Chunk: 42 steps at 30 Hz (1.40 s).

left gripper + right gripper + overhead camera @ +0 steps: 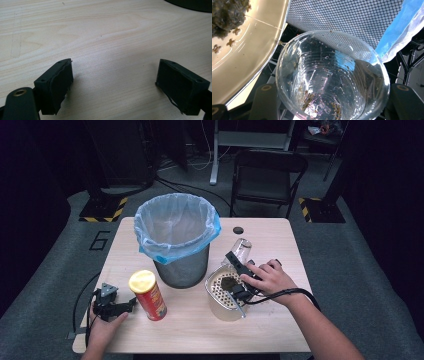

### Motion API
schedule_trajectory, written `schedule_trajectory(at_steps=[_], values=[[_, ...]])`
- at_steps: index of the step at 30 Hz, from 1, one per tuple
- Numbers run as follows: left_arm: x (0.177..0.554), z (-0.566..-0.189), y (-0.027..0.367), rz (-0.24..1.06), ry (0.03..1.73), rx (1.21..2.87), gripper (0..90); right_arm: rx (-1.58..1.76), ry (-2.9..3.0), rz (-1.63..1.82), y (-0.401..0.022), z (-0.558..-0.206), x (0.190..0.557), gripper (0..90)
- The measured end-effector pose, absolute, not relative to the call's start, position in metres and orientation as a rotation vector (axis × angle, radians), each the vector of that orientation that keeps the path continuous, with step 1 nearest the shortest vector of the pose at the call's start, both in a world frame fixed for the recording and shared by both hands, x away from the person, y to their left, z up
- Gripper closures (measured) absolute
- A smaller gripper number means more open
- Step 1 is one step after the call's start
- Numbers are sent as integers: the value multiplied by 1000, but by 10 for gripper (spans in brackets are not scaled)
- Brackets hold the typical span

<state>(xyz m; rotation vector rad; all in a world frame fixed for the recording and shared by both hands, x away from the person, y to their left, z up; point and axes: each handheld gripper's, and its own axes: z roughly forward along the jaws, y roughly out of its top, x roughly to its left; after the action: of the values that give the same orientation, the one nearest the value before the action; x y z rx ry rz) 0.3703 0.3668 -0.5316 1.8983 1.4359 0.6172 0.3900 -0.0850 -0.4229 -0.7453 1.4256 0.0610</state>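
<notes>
At left, the left gripper (131, 305) rests on the pale wooden table (200, 335), jaws spread and empty, beside a red snack can (148, 295). The right gripper (237, 265) pinches a clear plastic cup (332, 77), tilted near a cream perforated strainer bowl (223, 292) holding dregs, seemingly to drain. A bag-lined mesh bin (176, 240) stands behind; grey floor, dark room.

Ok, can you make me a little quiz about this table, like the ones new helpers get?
1. True or false: the left gripper holds the red can.
2. What does the right gripper hold? A) clear plastic cup B) spoon C) blue bag
3. Fill in: the dark wet clump lies in the beige ____.

Key:
1. False; its jaws stand open over the bare table.
2. A
3. strainer
</notes>
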Motion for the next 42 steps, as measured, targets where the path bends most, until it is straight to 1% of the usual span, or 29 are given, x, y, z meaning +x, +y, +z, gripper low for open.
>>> schedule_trajectory(at_steps=[42], values=[[370, -532, 367, 617, 1435, 1899, 135, -740, 1422, 86, -87, -419, 387, 379]])
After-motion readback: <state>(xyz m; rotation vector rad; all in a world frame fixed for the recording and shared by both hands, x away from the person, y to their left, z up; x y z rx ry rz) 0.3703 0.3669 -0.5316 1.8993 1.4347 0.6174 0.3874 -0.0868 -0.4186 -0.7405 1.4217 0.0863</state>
